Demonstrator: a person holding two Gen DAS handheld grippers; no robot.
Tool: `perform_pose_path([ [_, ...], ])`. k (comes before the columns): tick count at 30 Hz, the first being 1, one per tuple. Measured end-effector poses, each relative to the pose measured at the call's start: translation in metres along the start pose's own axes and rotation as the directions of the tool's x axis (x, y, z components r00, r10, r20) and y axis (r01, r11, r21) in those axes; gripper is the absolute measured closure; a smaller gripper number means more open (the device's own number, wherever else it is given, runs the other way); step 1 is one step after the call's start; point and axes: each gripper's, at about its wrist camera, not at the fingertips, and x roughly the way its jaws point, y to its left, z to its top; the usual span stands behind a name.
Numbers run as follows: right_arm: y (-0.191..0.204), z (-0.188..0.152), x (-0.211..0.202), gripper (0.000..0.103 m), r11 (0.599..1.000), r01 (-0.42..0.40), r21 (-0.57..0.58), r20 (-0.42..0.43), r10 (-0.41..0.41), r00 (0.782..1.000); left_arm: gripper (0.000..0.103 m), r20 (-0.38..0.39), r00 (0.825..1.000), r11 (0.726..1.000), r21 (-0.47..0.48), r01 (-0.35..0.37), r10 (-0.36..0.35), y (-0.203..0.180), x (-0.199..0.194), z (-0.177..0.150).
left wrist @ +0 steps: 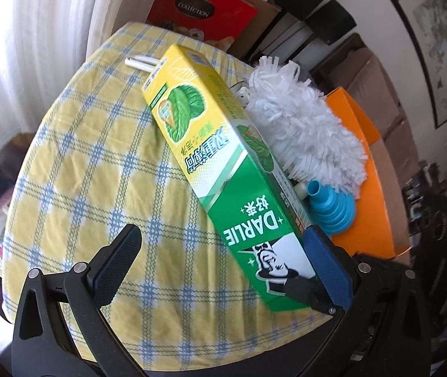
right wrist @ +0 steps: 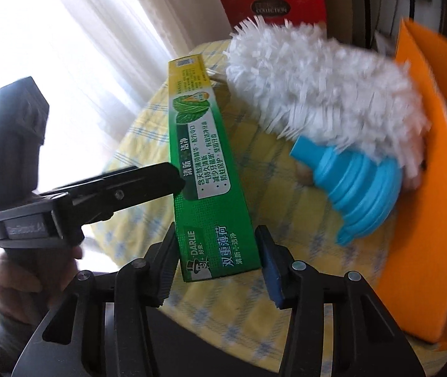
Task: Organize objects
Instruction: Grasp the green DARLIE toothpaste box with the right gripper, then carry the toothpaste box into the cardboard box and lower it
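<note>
A: The long green-and-yellow Darlie toothpaste carton — where is it?

B: Above the round table, lengthwise away from both cameras. Its near end sits between the right gripper fingers, both blue pads pressed to its sides, so that claw is closed on the carton.

A: And the left gripper?

B: Spread wide. Its right pad lies against the carton's edge near the printed face, while its left pad is well apart from the carton over bare cloth. It grips nothing. From the right wrist view its black finger reaches in from the side and touches the carton's edge.

A: What lies beside the carton?

B: A fluffy white microfibre duster head, just to the right, with a blue collapsible silicone funnel at its near end. Beyond them stands an open orange cardboard box at the table's right edge. A white stick-like item lies past the carton's far end.

A: The surface?

B: A yellow tablecloth with blue-and-white checks, slightly wrinkled.

A: The room?

B: White sheer curtains, brightly lit, on the left; a red box marked "Collection" behind the table; a framed picture on the right wall.
</note>
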Motion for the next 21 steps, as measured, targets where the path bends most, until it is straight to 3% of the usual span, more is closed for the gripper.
perform_pose_path([
  [3, -0.007, -0.005, 0.001, 0.056, 0.993, -0.094, 0.07, -0.014, 0.095, 0.995, 0.0, -0.009, 1.0, 1.0, -0.022, 0.022, -0.022, 0.003, 0.002, 0.0],
  [7, -0.01, -0.006, 0.003, 0.057, 0.982, -0.159, 0.105, -0.02, 0.161, 0.987, 0.0, -0.018, 0.998, 0.998, -0.037, 0.056, -0.057, 0.002, 0.006, 0.001],
  [10, -0.002, -0.008, 0.0, 0.057, 0.984, -0.152, 0.092, -0.019, 0.154, 0.988, 0.006, -0.019, 0.996, 0.996, -0.042, 0.083, -0.084, 0.002, 0.009, 0.003],
  [12, 0.002, -0.008, -0.001, 0.058, 0.984, -0.156, 0.086, -0.018, 0.158, 0.987, 0.023, -0.027, 0.995, 0.994, -0.048, 0.099, -0.1, 0.002, 0.011, 0.004],
  [14, 0.006, -0.007, -0.004, 0.058, 0.985, -0.156, 0.075, -0.017, 0.158, 0.987, 0.029, -0.036, 0.993, 0.992, -0.058, 0.11, -0.112, 0.001, 0.013, 0.005],
  [21, 0.02, 0.003, -0.009, 0.06, 0.99, -0.136, 0.034, -0.003, 0.136, 0.991, 0.033, -0.001, 0.99, 0.988, -0.061, 0.139, -0.139, -0.007, 0.003, 0.008],
])
